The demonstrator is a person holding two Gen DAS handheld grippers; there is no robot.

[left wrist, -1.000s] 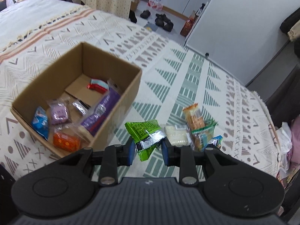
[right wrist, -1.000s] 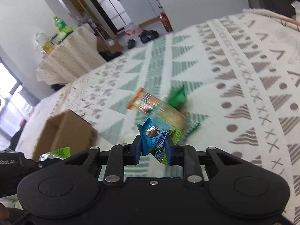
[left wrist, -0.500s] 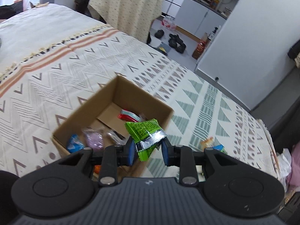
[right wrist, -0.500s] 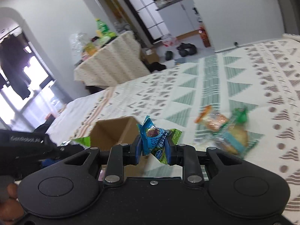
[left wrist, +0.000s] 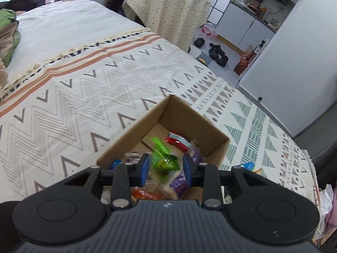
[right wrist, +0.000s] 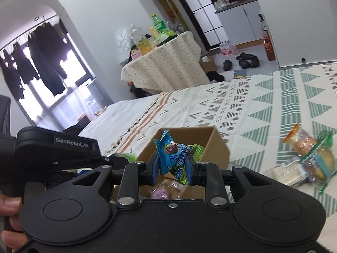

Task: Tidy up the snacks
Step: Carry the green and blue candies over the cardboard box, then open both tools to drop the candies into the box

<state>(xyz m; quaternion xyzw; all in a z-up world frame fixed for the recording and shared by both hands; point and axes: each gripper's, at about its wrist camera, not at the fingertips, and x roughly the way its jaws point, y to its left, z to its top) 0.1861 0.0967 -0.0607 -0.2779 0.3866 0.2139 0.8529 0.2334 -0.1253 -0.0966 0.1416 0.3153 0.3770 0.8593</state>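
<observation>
An open cardboard box (left wrist: 134, 135) stands on the patterned bedspread and holds several snack packets. My left gripper (left wrist: 166, 166) hangs over the box with its jaws apart; a blurred green packet (left wrist: 163, 158) is between them, apart from both pads, over the box. My right gripper (right wrist: 172, 166) is shut on a blue snack packet (right wrist: 170, 156) and holds it above the near side of the box (right wrist: 219, 145). The left gripper's body (right wrist: 56, 154) shows to its left.
Several loose snacks (right wrist: 305, 160) lie on the bedspread to the right of the box. A red packet (left wrist: 177, 142) and a purple packet (left wrist: 179, 183) lie in the box. A cloth-covered table (right wrist: 166, 63) with bottles stands beyond the bed.
My left gripper moved over the box and opened; the green packet has left its pads and is dropping. My right gripper carried the blue packet left to the box.
</observation>
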